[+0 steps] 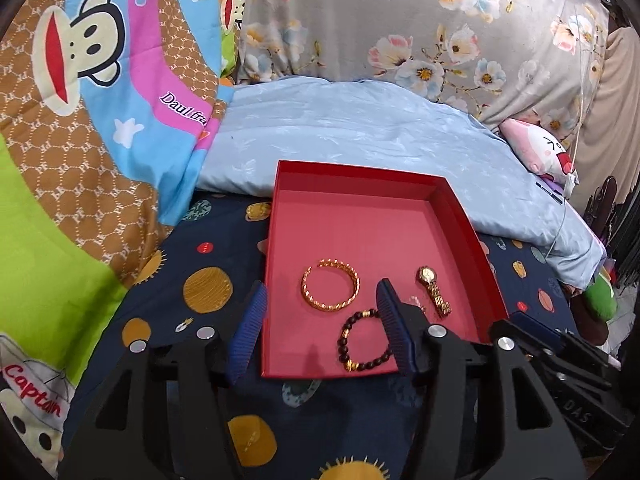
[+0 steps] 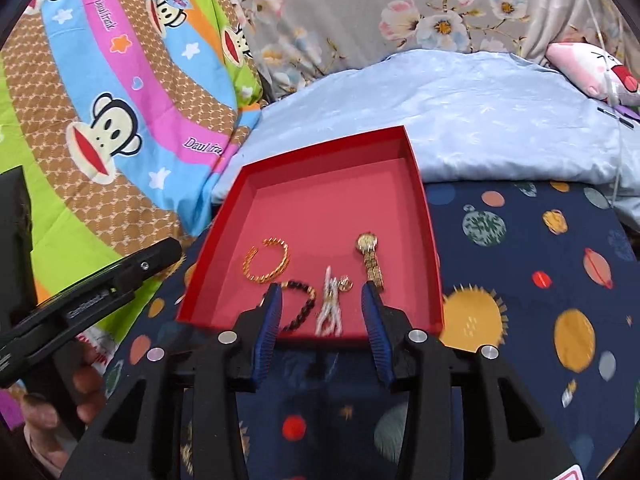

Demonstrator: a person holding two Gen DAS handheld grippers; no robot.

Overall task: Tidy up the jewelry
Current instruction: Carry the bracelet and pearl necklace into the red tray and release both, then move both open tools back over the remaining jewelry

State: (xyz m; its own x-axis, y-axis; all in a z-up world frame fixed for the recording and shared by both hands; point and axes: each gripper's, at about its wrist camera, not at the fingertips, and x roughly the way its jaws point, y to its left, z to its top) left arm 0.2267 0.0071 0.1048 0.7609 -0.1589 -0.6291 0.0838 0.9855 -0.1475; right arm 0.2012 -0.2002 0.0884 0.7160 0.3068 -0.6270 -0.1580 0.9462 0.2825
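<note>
From the left wrist view, the left tool (image 1: 320, 320) stands released, nothing between its blue ribbed pads; the pad at 3 o'clock covers part of a small pale chain piece (image 1: 416, 304), too hidden there to make out. The right tool (image 2: 322, 320) is likewise released, its pads apart and empty above the near rim; the silvery chain with a small gold ring (image 2: 332, 300) below it is blurred, so I cannot tell its form. At 8 o'clock in the right view a hand (image 2: 60, 412) is cut off by the picture edge.

All four pieces lie in one shallow red cardboard tray with a pink floor (image 1: 460, 208), on the navy planet-print bed sheet (image 2: 520, 260): one dark beaded bracelet with gold beads (image 1: 366, 340) nearest, one twisted gold bangle (image 1: 330, 286) beyond it at 11 o'clock, one gold wristwatch (image 1: 434, 290) at 2 o'clock, and that chain. Farther off lies a pale blue quilt (image 1: 360, 128)
</note>
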